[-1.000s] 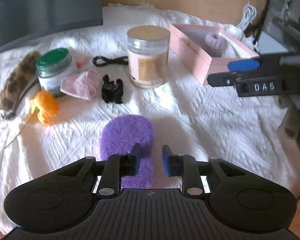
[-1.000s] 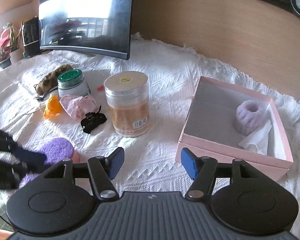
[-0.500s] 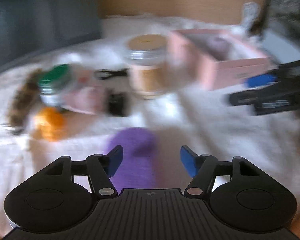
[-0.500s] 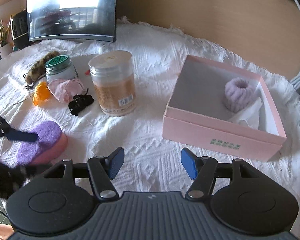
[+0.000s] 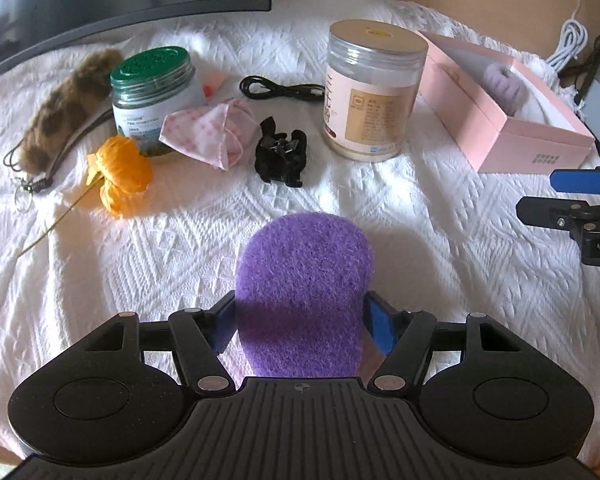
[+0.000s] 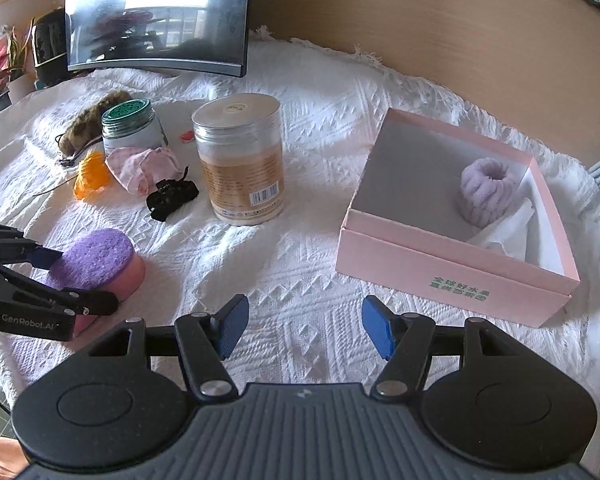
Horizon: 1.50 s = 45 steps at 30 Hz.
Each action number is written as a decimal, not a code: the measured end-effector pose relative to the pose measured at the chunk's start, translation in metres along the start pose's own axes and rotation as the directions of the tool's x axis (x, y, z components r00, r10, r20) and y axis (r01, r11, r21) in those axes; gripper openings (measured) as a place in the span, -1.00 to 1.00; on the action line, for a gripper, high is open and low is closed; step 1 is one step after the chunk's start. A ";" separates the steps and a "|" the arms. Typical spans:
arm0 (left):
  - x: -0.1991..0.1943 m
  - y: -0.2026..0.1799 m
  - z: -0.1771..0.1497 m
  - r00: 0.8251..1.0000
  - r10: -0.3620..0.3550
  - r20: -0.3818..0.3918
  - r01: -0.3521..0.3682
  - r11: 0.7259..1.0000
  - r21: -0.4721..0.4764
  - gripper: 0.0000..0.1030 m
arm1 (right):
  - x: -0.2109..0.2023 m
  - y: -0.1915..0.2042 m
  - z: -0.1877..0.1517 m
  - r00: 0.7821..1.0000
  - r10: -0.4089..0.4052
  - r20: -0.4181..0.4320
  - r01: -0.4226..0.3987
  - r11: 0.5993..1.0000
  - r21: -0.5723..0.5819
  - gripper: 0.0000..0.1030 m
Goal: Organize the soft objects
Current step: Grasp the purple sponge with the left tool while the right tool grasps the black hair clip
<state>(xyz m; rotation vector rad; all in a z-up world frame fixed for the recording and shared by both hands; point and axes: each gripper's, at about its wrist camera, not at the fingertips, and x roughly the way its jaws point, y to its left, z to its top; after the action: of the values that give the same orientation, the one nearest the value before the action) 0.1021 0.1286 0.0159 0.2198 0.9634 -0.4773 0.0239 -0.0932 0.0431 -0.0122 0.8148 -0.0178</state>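
A purple-topped pink sponge (image 5: 304, 276) lies on the white cloth, its near end between the wide-open jaws of my left gripper (image 5: 302, 326); I cannot tell whether the pads touch it. It also shows in the right wrist view (image 6: 96, 258) with the left gripper (image 6: 72, 280) straddling it. My right gripper (image 6: 304, 326) is open and empty above bare cloth, short of the open pink box (image 6: 452, 262). The box holds a lilac scrunchie (image 6: 486, 192) and white tissue (image 6: 508, 236). A pink dotted cloth (image 5: 212, 136), an orange fabric flower (image 5: 120, 172) and a furry brown tail charm (image 5: 66, 108) lie at the left.
A large clear jar (image 5: 374, 88), a green-lidded jar (image 5: 154, 92), a black hair claw (image 5: 280, 156) and a black cable (image 5: 280, 90) stand or lie between the soft items and the box. A monitor (image 6: 156, 16) stands at the back; a wooden wall is behind.
My left gripper opened from nearly shut and moved forward and down, so its jaws now straddle the sponge's near end. My right gripper drew back, staying open.
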 end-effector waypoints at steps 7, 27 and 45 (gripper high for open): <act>-0.019 0.019 -0.002 0.995 -0.085 0.048 0.089 0.991 -0.097 0.33 | 0.006 0.016 0.016 0.999 0.032 0.034 -0.031 0.999 -0.023 0.23; -0.049 0.096 -0.041 0.996 -0.061 0.062 0.077 0.951 -0.301 0.33 | 0.105 0.145 0.075 0.997 0.062 0.049 -0.056 0.991 -0.125 0.02; -0.076 0.102 0.033 0.975 -0.025 0.220 0.067 0.981 -0.185 0.33 | 0.034 0.136 0.111 0.976 0.139 0.165 -0.109 0.978 -0.179 -0.37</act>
<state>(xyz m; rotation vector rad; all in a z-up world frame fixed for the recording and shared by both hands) 0.1389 0.2271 0.0937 -0.0288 0.7951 -0.4386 0.1295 0.0430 0.0921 -0.1217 0.6357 0.1695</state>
